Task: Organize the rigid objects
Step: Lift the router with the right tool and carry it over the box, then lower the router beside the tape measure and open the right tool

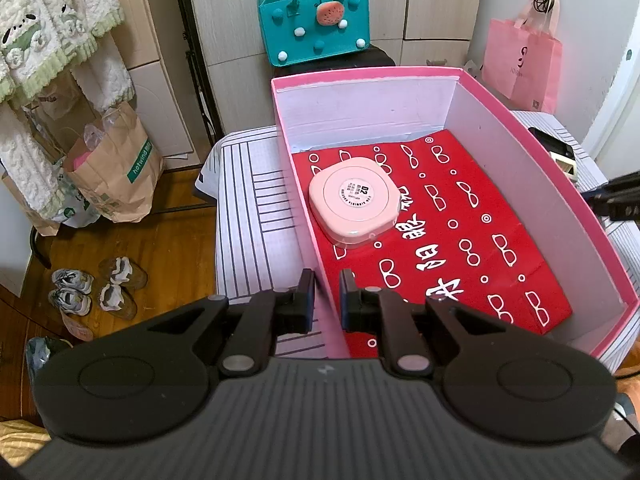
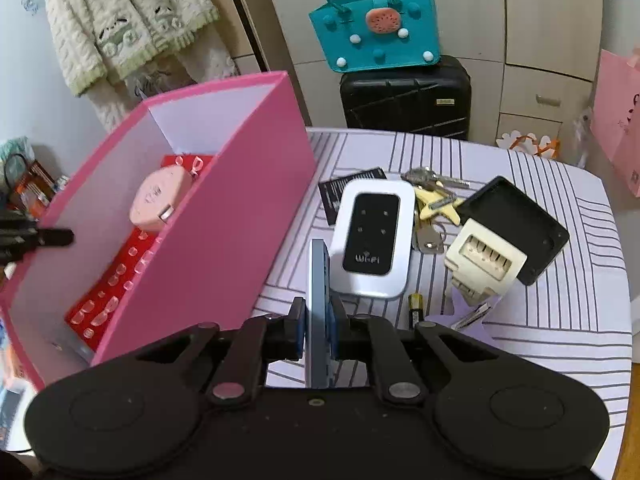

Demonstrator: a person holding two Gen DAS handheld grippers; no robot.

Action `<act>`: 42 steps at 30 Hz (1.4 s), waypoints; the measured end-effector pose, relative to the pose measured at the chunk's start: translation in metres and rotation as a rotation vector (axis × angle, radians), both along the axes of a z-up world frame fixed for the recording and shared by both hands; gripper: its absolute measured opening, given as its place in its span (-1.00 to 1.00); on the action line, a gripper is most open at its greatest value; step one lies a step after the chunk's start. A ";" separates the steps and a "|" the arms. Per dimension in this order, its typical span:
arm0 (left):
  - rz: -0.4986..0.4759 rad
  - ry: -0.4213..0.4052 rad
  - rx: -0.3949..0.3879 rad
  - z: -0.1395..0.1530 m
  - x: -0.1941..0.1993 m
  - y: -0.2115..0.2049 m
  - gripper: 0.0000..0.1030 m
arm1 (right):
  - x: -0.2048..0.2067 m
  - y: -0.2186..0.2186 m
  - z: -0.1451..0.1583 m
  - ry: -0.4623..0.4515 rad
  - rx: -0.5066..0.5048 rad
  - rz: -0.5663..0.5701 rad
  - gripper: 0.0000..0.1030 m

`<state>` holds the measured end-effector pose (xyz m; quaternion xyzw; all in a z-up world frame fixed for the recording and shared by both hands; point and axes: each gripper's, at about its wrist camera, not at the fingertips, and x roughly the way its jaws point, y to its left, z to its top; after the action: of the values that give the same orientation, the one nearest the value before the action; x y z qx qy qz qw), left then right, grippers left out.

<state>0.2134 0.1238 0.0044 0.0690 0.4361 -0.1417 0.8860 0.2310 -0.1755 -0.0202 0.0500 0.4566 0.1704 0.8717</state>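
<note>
A pink box (image 1: 520, 128) lined with red patterned paper holds a pink rounded case (image 1: 354, 203). My left gripper (image 1: 327, 300) is shut on the box's left wall near its front corner. In the right wrist view the box (image 2: 224, 208) stands at the left with the pink case (image 2: 158, 196) inside. My right gripper (image 2: 318, 320) is shut on a flat blue object (image 2: 318, 300) held on edge above the striped table. A white Wi-Fi router (image 2: 370, 236), keys (image 2: 430, 200), a black box (image 2: 516, 228), a cream plug adapter (image 2: 484, 264) and a battery (image 2: 416, 308) lie on the table.
The table has a striped cloth (image 2: 560, 320). A teal bag (image 2: 380, 28) sits on a black suitcase (image 2: 404, 96) behind the table. Pink bags (image 1: 520, 60) stand at the right, paper bags (image 1: 116, 168) and shoes (image 1: 96, 288) on the floor at the left.
</note>
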 end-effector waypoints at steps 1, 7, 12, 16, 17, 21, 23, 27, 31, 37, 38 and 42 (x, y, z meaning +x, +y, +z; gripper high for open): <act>0.000 0.003 -0.001 0.000 0.000 0.000 -0.78 | 0.000 0.000 0.005 -0.001 0.011 0.008 -0.74; -0.022 0.021 0.010 0.002 0.001 0.001 -0.77 | 0.002 0.013 0.056 -0.082 -0.013 0.056 -0.74; -0.028 0.011 0.038 0.002 0.000 -0.004 -0.77 | 0.003 0.038 0.101 -0.161 0.027 0.157 -0.74; -0.029 0.006 0.037 0.001 0.000 -0.003 -0.77 | 0.010 0.078 0.103 -0.097 0.094 0.318 -0.74; -0.029 0.008 0.033 0.001 0.000 -0.003 -0.77 | 0.014 0.090 0.097 -0.064 0.106 0.352 -0.74; -0.035 0.009 0.035 0.002 0.000 -0.003 -0.77 | 0.038 0.129 0.058 0.126 0.139 0.435 -0.74; -0.039 0.009 0.037 0.002 0.000 -0.003 -0.77 | 0.050 0.145 0.035 0.215 0.150 0.456 -0.74; -0.044 0.008 0.020 0.002 0.000 0.001 -0.76 | 0.068 0.168 0.005 0.365 0.208 0.479 -0.74; -0.056 -0.003 0.013 0.001 -0.001 0.001 -0.75 | 0.086 0.175 -0.007 0.437 0.260 0.454 -0.74; -0.072 0.002 0.002 0.001 -0.001 0.004 -0.73 | 0.099 0.180 -0.011 0.398 0.122 0.400 -0.54; -0.073 0.003 0.000 0.001 0.000 0.004 -0.73 | 0.100 0.181 -0.011 0.367 0.077 0.395 -0.47; -0.065 0.001 0.005 0.001 -0.001 0.002 -0.73 | 0.087 0.196 -0.002 0.173 -0.174 0.397 -0.19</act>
<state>0.2126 0.1263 0.0056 0.0854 0.4346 -0.1693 0.8804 0.3176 0.0204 -0.0225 -0.1018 0.5434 0.2935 0.7799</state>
